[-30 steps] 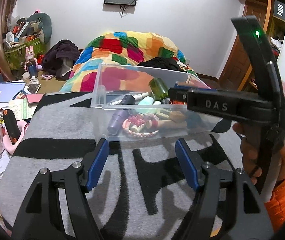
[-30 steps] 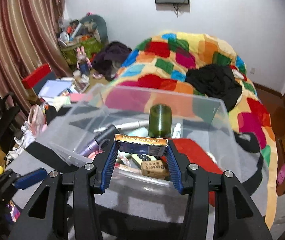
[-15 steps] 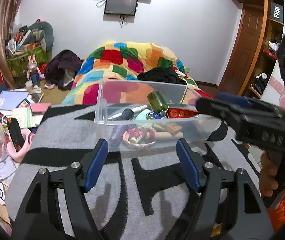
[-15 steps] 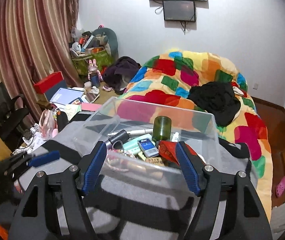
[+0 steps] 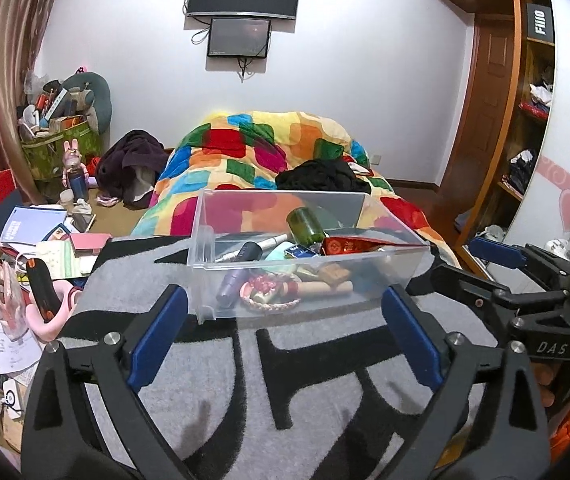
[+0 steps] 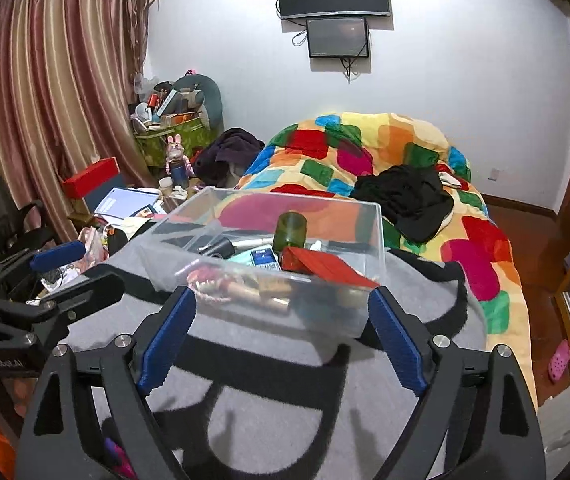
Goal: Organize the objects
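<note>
Bare grey blanket (image 5: 213,380) lies before the clear bin (image 5: 401,276). The bin's top is open, but its floor is crowded around a green bottle (image 6: 290,231).

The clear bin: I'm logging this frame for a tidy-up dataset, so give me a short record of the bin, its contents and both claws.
container: clear bin, open-topped, resting on the grey and black blanket
contents seen: green bottle, red packet, small blue box, braided rope ring, dark-capped tube
left claw: open, empty, short of the bin's near wall
right claw: open, empty, facing the bin's near side
behind bin: patchwork quilt with black clothing on it
</note>
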